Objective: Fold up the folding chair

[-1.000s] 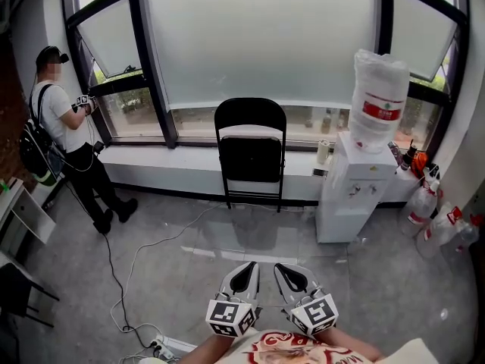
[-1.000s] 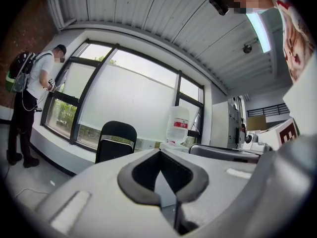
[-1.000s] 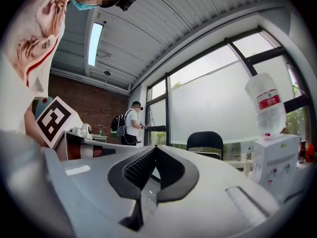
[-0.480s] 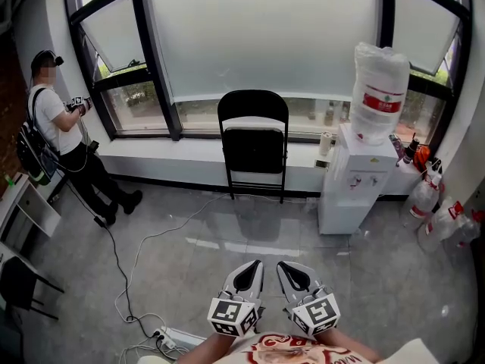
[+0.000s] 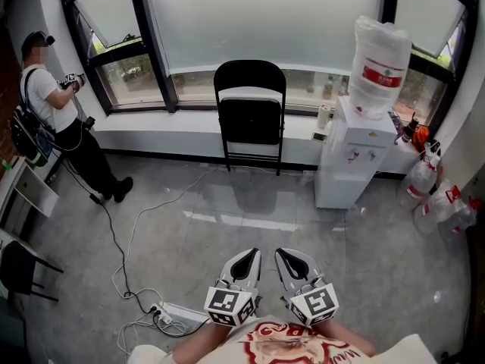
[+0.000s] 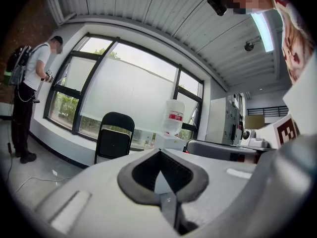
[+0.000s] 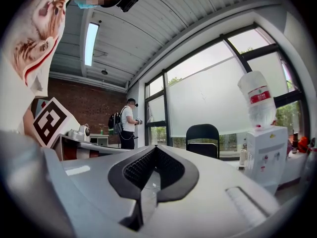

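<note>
Head view: the task has not begun. The folding chair (image 5: 250, 116) stands unfolded at the far edge of the floor (image 5: 189, 241), backed against the low wall under the window, just left of the water dispenser (image 5: 350, 158) and well apart from both claws. The left gripper (image 5: 244, 264) and right gripper (image 5: 294, 265) sit side by side near the person's body, closed and empty. The approach, the grasp and the fold all remain to be done.

Left gripper view: the jaws (image 6: 161, 175) meet on nothing. The chair (image 6: 114, 138) shows far ahead, black, with a rounded back and a thin tube frame.

Right gripper view: the pads (image 7: 151, 175) are pressed together, bare. The chair (image 7: 202, 140) faces this way, and its seat looks folded down.
</note>
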Motion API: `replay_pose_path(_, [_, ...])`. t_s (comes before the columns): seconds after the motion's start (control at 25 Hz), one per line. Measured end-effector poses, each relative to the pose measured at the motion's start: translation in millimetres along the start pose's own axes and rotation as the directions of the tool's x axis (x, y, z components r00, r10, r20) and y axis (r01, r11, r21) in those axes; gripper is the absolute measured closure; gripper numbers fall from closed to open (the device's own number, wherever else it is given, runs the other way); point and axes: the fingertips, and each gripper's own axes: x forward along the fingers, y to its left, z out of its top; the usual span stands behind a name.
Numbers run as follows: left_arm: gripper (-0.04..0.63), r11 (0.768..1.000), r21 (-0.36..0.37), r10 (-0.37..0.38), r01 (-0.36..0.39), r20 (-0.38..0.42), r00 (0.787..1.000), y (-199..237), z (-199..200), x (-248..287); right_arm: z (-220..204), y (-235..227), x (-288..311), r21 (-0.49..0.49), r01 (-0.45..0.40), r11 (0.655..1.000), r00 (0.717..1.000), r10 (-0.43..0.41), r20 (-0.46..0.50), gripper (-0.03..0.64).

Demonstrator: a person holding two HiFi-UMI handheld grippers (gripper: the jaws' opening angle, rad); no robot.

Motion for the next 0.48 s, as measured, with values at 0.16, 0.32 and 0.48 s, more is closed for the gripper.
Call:
replay_pose_path(0.16, [0.594,1.000,-0.007,-0.001,0.001,-0.024,1.000,-6.1,-10.1,-7.7,-6.3,-2.5,-10.4,0.013,0.014,1.000,1.000,-0.014,-0.004,0.595])
replay_pose_path(0.32, [0.594,1.000,0.002,0.013,-0.013,-0.022,1.000,-5.7,-10.8,-12.6,-6.5,-3.2,-13.7,0.017,0.017,1.000,1.000,-0.017,0.001,0.595])
replay_pose_path(0.48, [0.594,0.998,0.043,0.034,-0.036,0.032,0.999,9.3,8.8,-0.4,4.5,-10.5,2.8,-0.014,-0.002,1.000,0.998,0.003,0.056,0.594])
